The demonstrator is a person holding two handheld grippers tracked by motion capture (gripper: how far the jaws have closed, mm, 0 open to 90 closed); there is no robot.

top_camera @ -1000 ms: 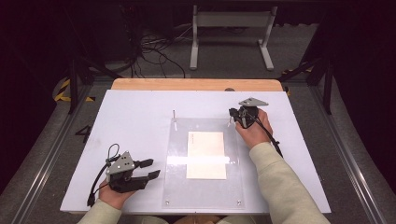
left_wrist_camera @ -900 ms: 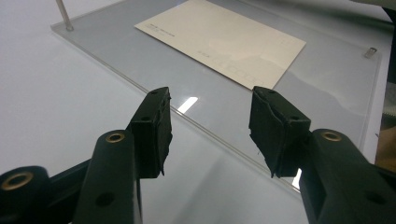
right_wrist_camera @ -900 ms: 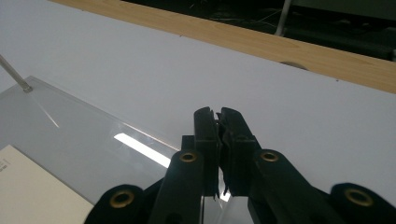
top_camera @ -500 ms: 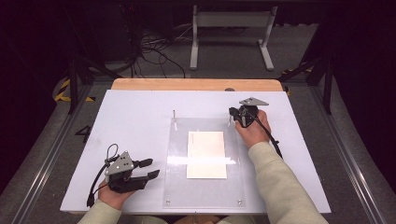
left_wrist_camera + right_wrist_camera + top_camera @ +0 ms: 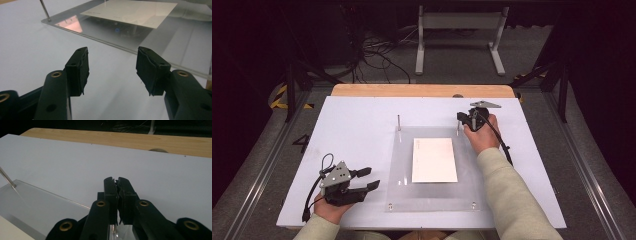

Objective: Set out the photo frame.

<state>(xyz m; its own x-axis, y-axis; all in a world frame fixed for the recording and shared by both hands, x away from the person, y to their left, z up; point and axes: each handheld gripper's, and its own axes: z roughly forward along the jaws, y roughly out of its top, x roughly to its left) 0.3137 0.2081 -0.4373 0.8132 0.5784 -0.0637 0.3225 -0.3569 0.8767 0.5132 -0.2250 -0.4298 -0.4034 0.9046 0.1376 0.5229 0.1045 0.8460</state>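
A clear acrylic plate (image 5: 402, 165) lies on the white board (image 5: 352, 130) with a cream paper sheet (image 5: 434, 160) on it. Two thin metal pins stand at its far corners, the left pin (image 5: 399, 122) free. My right gripper (image 5: 460, 118) is at the right pin (image 5: 457, 128) with its jaws shut, apparently pinching the pin's top; in the right gripper view the pads (image 5: 117, 181) meet. My left gripper (image 5: 371, 178) rests near the board's front left, short of the plate's edge. Its jaws (image 5: 112, 67) are open, have just been opening, and hold nothing.
A wooden table edge (image 5: 422, 90) runs behind the white board. Beyond it are a dark floor with cables (image 5: 377, 55) and a white stand (image 5: 459, 35). Small screws (image 5: 390, 205) mark the plate's near corners. The board's left half is bare.
My left gripper's jaws have spread slightly wider. Both hands have stayed where they were, and the plate and paper have not moved.
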